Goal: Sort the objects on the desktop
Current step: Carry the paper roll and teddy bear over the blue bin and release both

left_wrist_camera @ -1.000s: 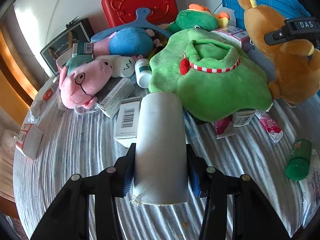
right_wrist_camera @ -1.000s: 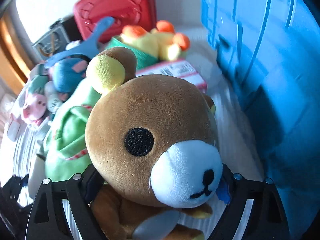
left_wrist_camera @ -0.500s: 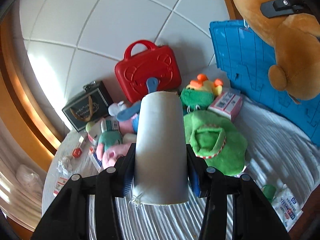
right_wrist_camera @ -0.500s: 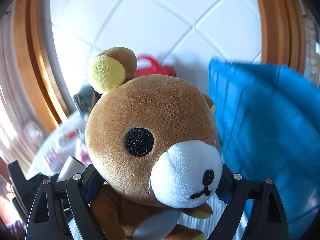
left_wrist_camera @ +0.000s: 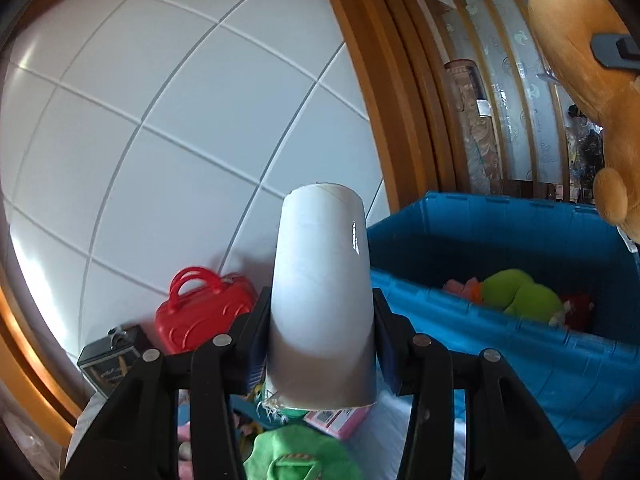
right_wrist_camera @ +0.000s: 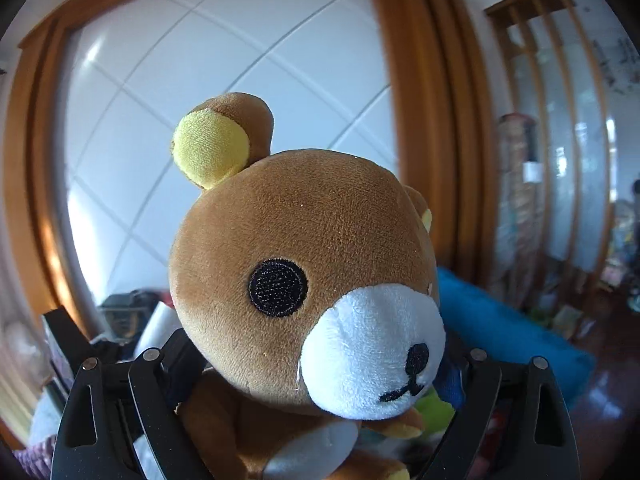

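My left gripper (left_wrist_camera: 320,344) is shut on a white cylinder tube (left_wrist_camera: 322,288) and holds it high above the table, level with the blue bin (left_wrist_camera: 500,344). My right gripper (right_wrist_camera: 316,364) is shut on a brown teddy bear (right_wrist_camera: 304,272), which fills the right wrist view. The bear also shows in the left wrist view (left_wrist_camera: 576,72) at the top right, raised above the bin. Inside the bin lies a green plush toy (left_wrist_camera: 520,292).
A red toy suitcase (left_wrist_camera: 200,312) and a dark gift bag (left_wrist_camera: 112,356) stand against the white tiled wall. A green plush (left_wrist_camera: 300,456) and a pink box (left_wrist_camera: 340,420) lie on the table under the left gripper. A wooden frame stands behind the bin.
Both grippers have risen from the table with their loads. The left view now looks over the bin's rim into it; the bear has moved up and over the bin.
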Available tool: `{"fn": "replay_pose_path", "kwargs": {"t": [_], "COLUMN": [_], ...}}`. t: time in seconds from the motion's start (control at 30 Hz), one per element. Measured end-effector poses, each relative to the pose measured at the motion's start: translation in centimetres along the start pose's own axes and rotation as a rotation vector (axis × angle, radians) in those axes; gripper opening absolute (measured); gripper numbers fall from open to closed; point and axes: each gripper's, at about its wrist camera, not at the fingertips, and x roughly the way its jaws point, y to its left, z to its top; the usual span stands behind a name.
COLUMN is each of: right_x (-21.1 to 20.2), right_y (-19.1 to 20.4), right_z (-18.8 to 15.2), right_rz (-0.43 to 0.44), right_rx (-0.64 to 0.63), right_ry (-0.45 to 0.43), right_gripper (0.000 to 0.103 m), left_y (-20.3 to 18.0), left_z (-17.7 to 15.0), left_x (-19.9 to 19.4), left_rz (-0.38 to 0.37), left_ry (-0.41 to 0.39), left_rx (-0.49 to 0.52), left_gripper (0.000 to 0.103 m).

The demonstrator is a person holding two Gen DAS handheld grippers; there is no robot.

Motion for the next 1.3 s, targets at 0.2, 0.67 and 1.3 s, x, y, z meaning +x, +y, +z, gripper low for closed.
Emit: {"fn": "replay_pose_path", "kwargs": {"t": [0.2,0.67,1.3], "right_x": [3.1,16.5,19.6], "right_y": [-9.9,-19.7,-15.0], "right_z": [2.0,3.9,-0.1], "right_rz": [-0.097,-0.057,0.056], "right_rx": [0.03,0.13,-0.129], "right_ry": [0.079,0.282,0.623], "right_gripper": [0.093,0.102,0.102], "left_y": [-7.2,-13.1,-11.1], "left_z": [7.9,14.2,10.7], "left_x": [5.6,10.1,5.6], "left_rz": [-0.079,0.1,0.155], "left_ry": [0.015,0.034,0.007], "left_rx": [-0.031,-0.04,-0.054], "left_gripper": [0.045,0.103,0.103]}}
